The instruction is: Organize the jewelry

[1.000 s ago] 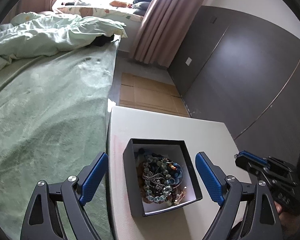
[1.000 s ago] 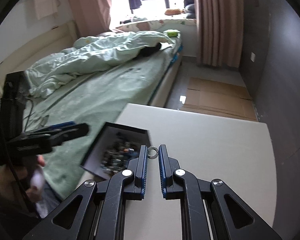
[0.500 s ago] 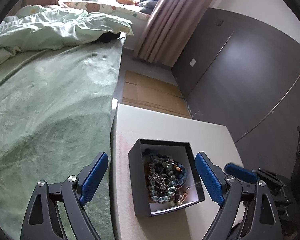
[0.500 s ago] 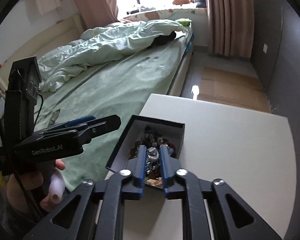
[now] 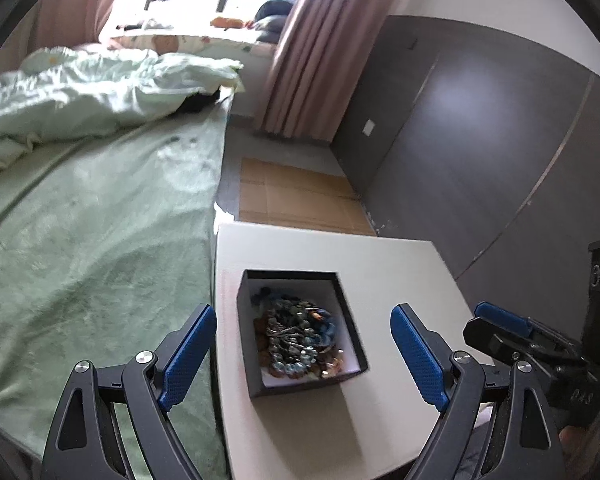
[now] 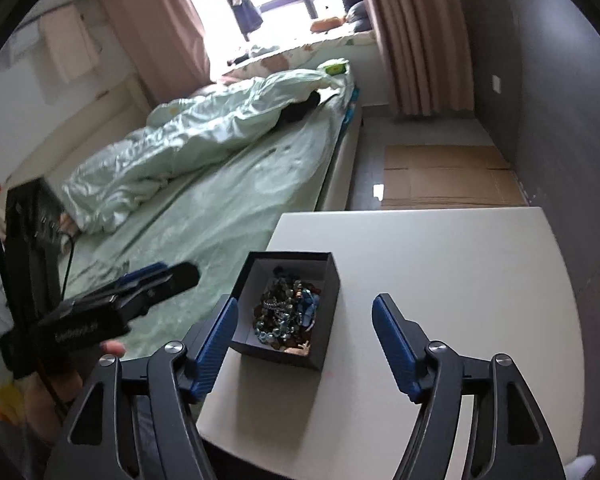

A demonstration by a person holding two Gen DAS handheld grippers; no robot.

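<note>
A black box (image 5: 256, 340) with a white inside stands on the white table (image 5: 380, 264) near its left edge. It holds a heap of beaded jewelry (image 5: 300, 336). My left gripper (image 5: 303, 354) is open and empty, its jaws wide on either side of the box, above it. In the right wrist view the box (image 6: 324, 320) and the jewelry (image 6: 288, 312) lie ahead. My right gripper (image 6: 305, 344) is open and empty, just above the box's near right side. The other gripper shows in each view, the right one (image 5: 500, 320) and the left one (image 6: 156, 284).
A bed with a green blanket (image 5: 92, 240) runs along the table's left side. Flat cardboard (image 5: 300, 196) lies on the floor beyond the table. A dark wall panel (image 5: 480, 140) stands to the right. Pink curtains (image 6: 420, 40) hang at the far window.
My right gripper held a small ring, carried it over the box, then opened wide; the ring is no longer between its fingers. The left gripper stayed open and drifted slightly.
</note>
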